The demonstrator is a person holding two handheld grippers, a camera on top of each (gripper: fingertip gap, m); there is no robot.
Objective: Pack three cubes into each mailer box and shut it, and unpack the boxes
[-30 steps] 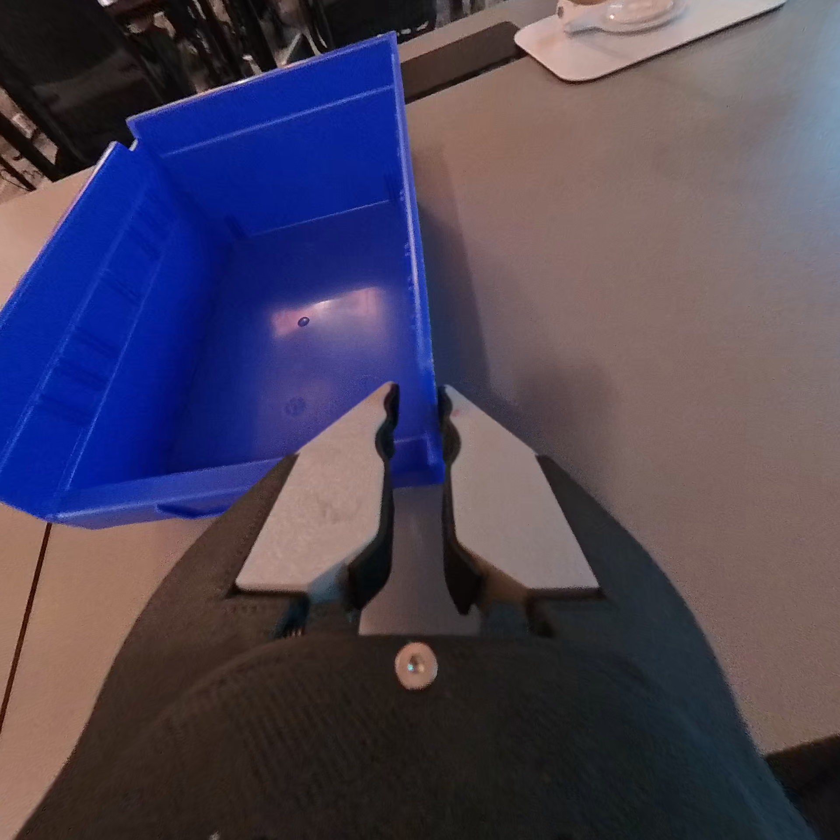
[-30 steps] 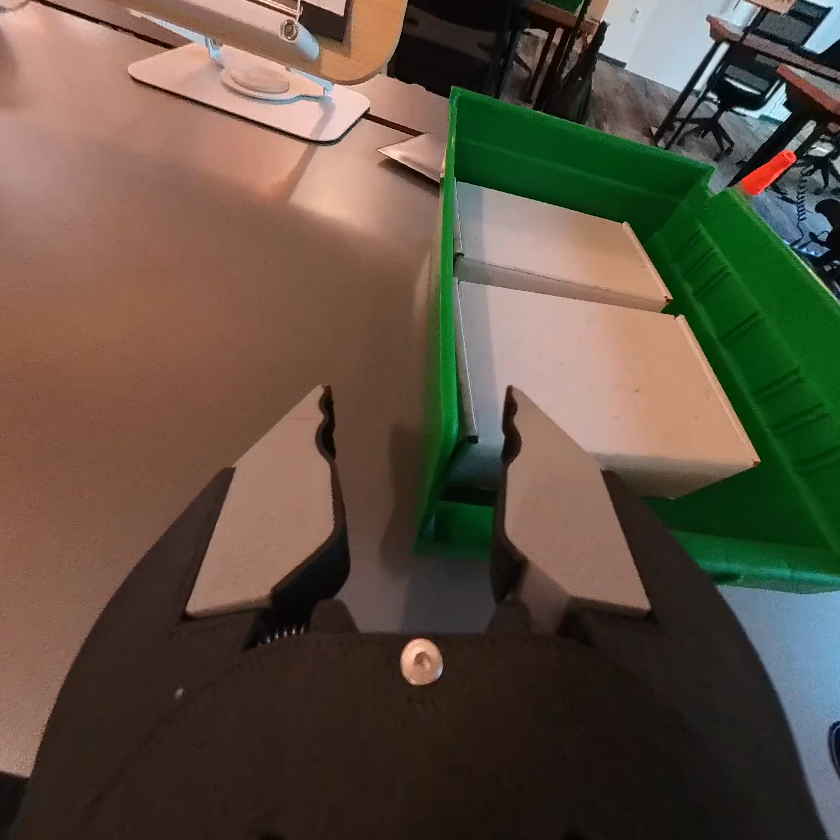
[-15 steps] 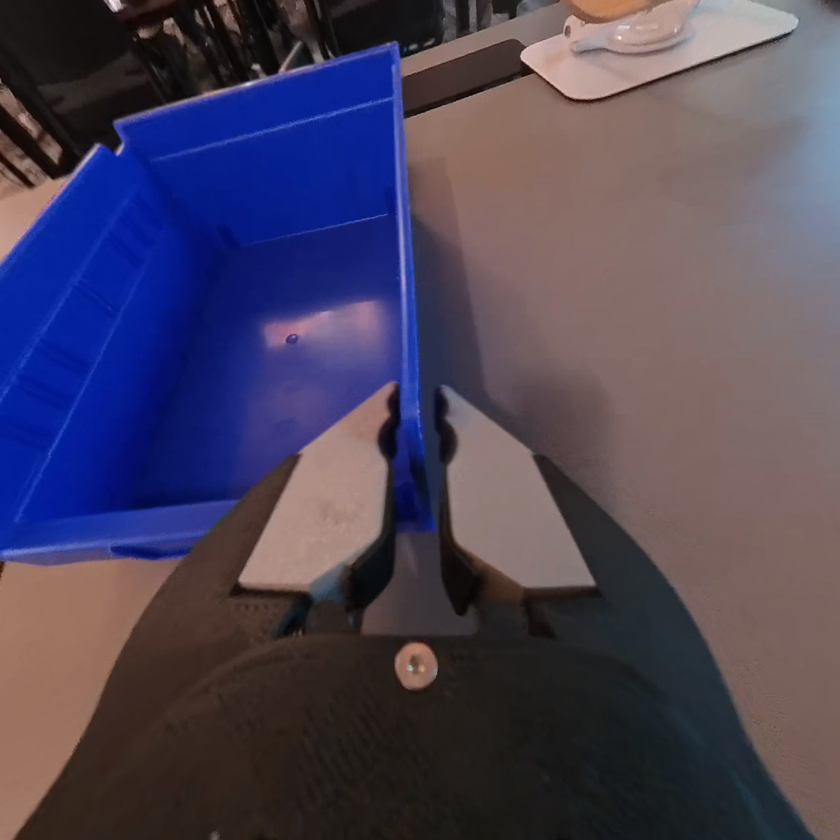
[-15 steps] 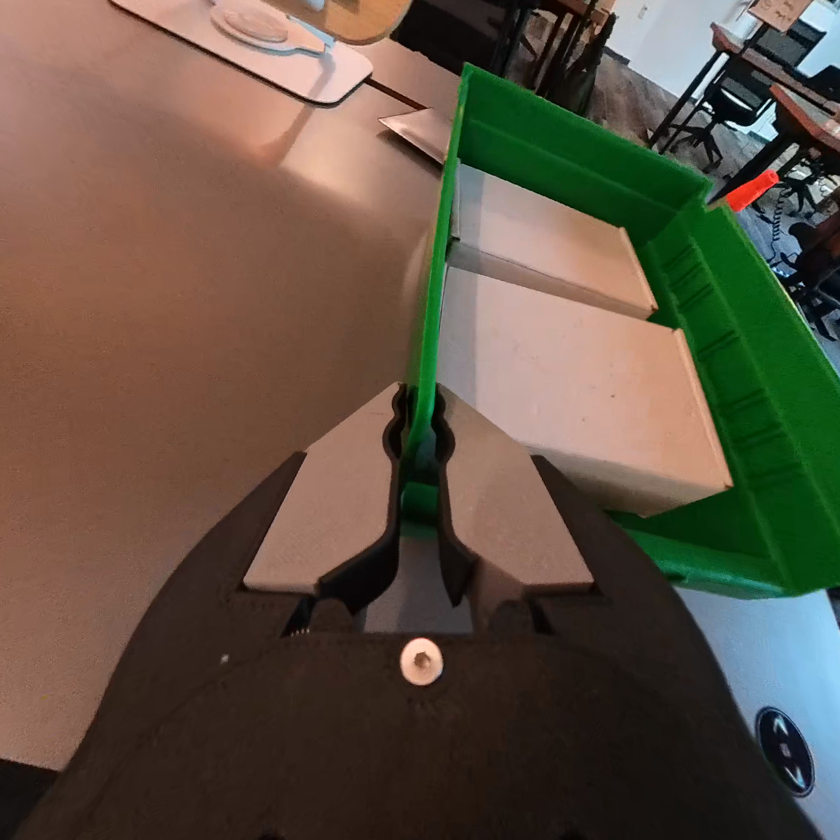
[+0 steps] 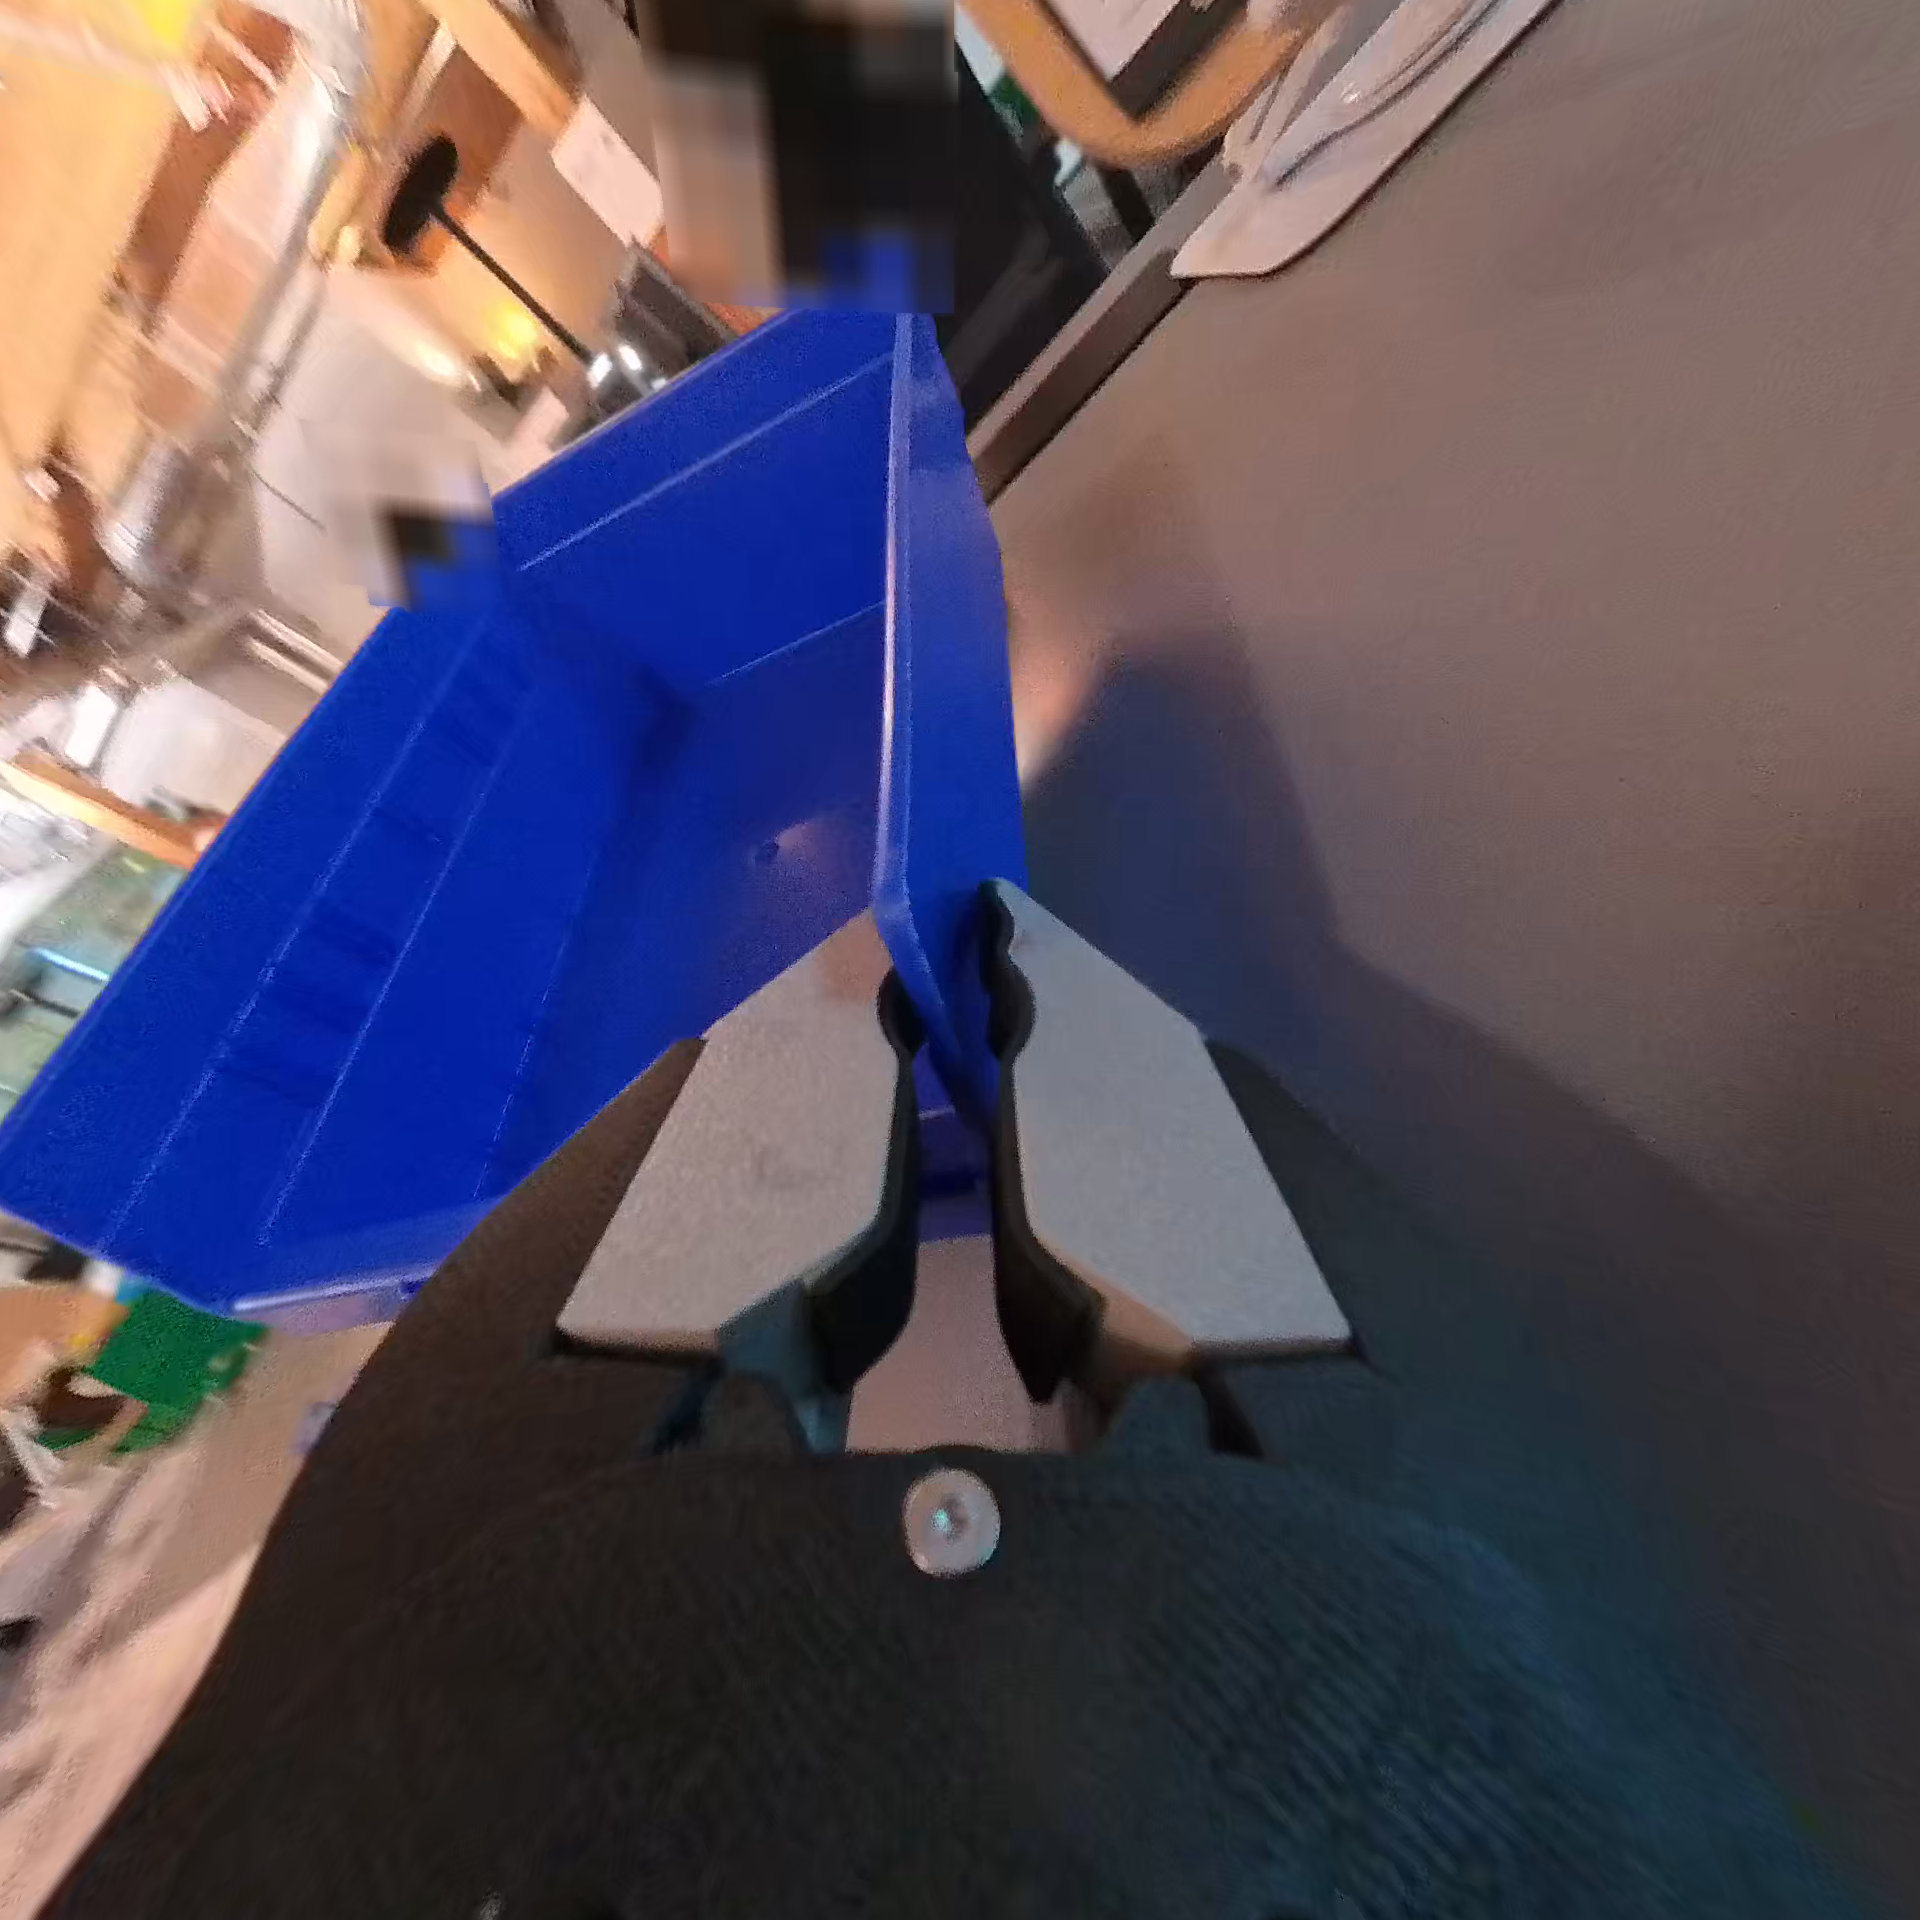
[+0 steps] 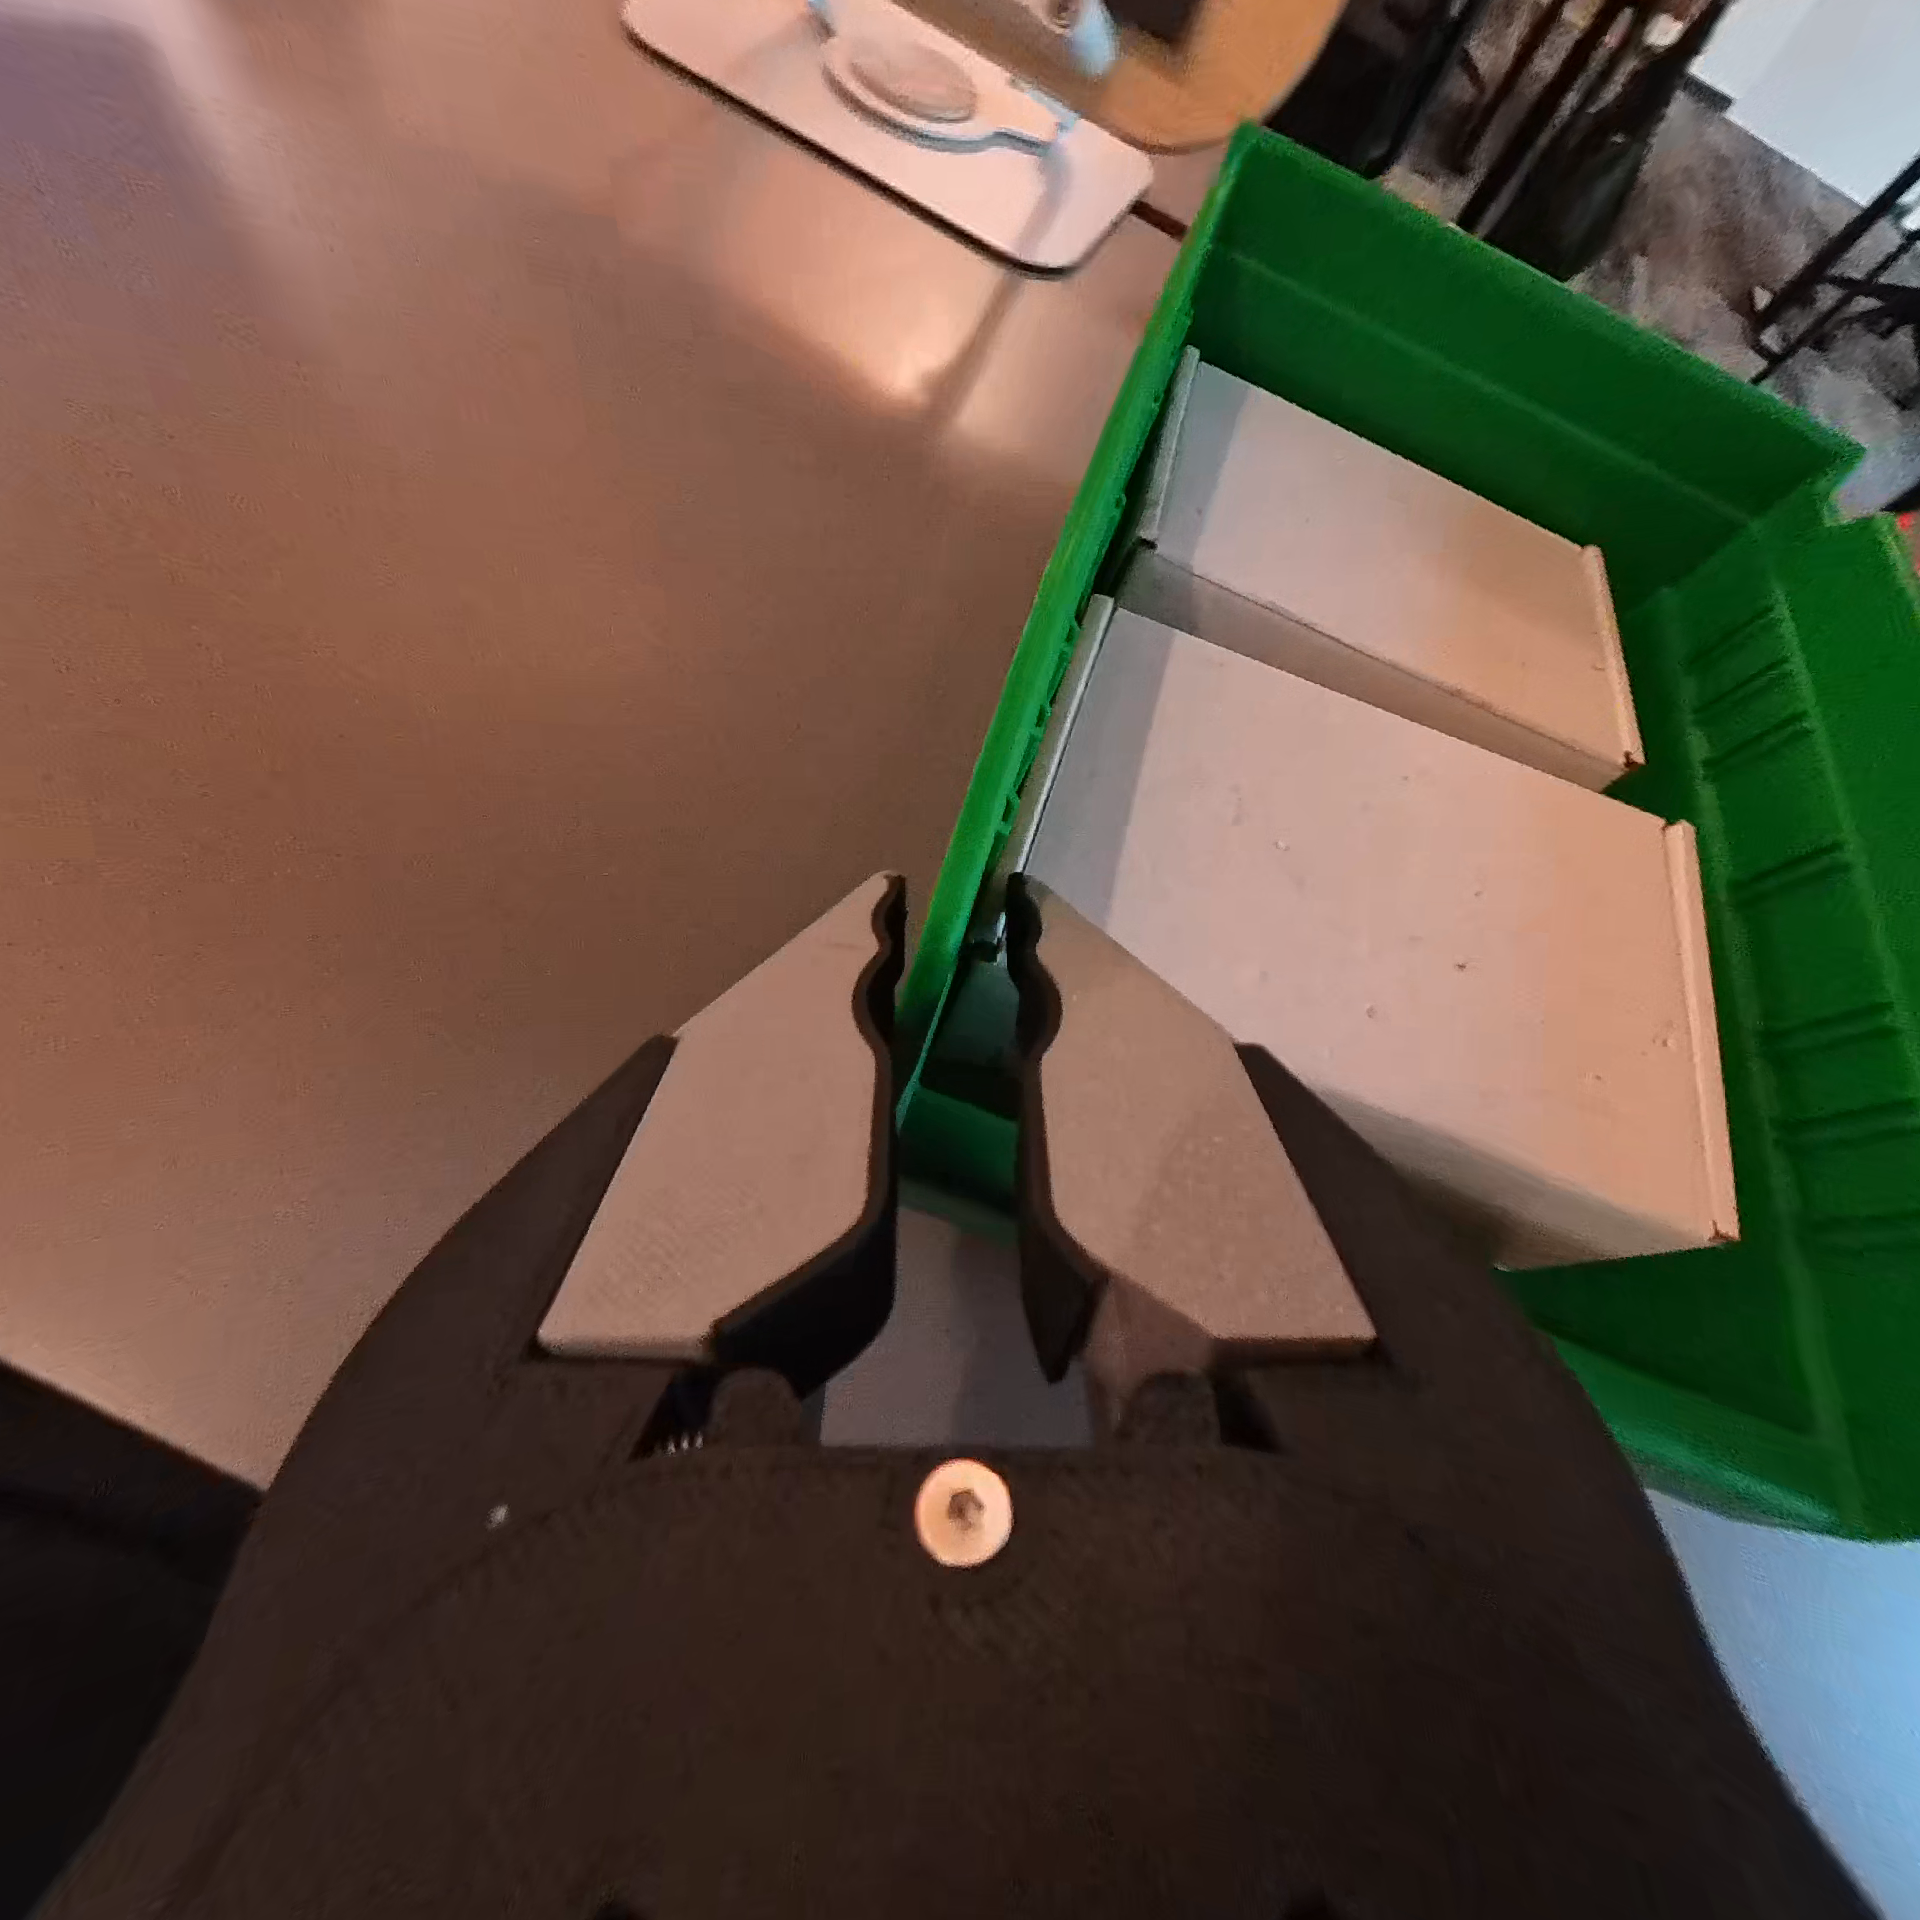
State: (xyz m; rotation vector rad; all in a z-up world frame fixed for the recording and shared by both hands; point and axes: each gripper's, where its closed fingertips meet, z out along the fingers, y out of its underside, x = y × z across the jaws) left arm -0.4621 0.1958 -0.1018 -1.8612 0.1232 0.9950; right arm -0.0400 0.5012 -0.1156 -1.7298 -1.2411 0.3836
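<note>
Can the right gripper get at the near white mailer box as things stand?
Probably not yet: the right gripper is shut on the green bin wall beside the near mailer box; once released, its top lies uncovered.

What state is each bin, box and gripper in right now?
Blue bin: empty, tilted, wall pinched.
Left gripper: shut on the blue bin's wall.
Green bin: holds two boxes, wall pinched.
Right gripper: shut on the green bin's wall.
Near mailer box: lid shut, lying flat.
Far mailer box: lid shut, lying flat.
</note>
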